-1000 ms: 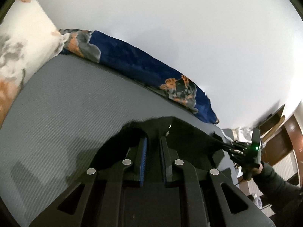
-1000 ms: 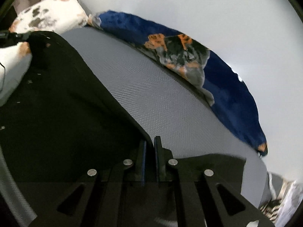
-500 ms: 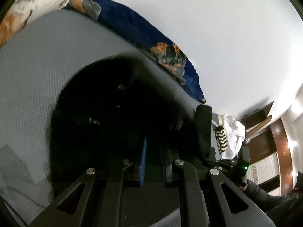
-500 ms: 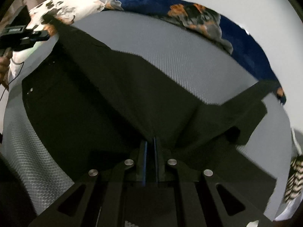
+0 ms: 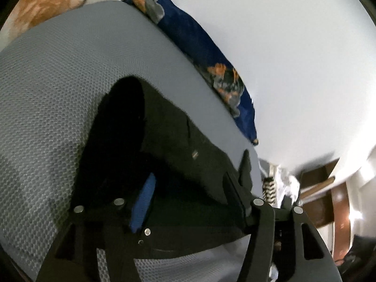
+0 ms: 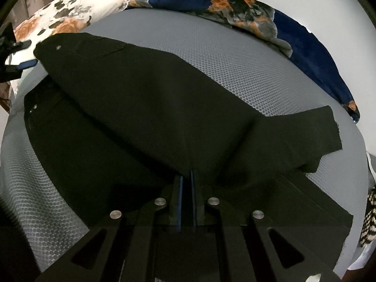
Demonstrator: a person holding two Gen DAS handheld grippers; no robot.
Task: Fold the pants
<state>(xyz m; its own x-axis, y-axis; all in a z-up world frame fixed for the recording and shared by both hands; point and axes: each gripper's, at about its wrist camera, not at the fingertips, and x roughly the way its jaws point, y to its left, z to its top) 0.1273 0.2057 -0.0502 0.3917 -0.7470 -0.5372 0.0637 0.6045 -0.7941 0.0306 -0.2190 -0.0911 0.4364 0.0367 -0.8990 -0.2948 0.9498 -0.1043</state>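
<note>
Right wrist view shows the black pants [image 6: 145, 108] spread across the grey mesh-covered bed [image 6: 235, 54], one half drawn over the other so a long diagonal fold edge runs from the waistband, nearest the floral pillow [image 6: 70, 11], down toward the camera. The right claw [image 6: 186, 188] is clenched on the cloth at that fold's near end, its blue-lined fingers [image 6: 179, 195] pressed almost together with fabric rising from between them; the grip there likely keeps the layer taut while it is laid over. One leg end sticks out to the right of the pants' body, toward the blue patterned blanket [image 6: 305, 47], and looks unaligned.

At the waistband corner, the left claw [image 6: 14, 54] sits just beside the pants. In the left wrist view the left claw [image 5: 190, 195] is released, its fingers [image 5: 143, 202] spread wide with dark cloth lying between them but not pinched, which suggests the waist end has been set down.

Beyond the pants, bare bed remains on the blanket side, giving room to swing the stray leg across. A pale wall [image 5: 293, 47] rises behind the blanket, and a striped cloth [image 6: 367, 218] lies past the bed's right edge.
</note>
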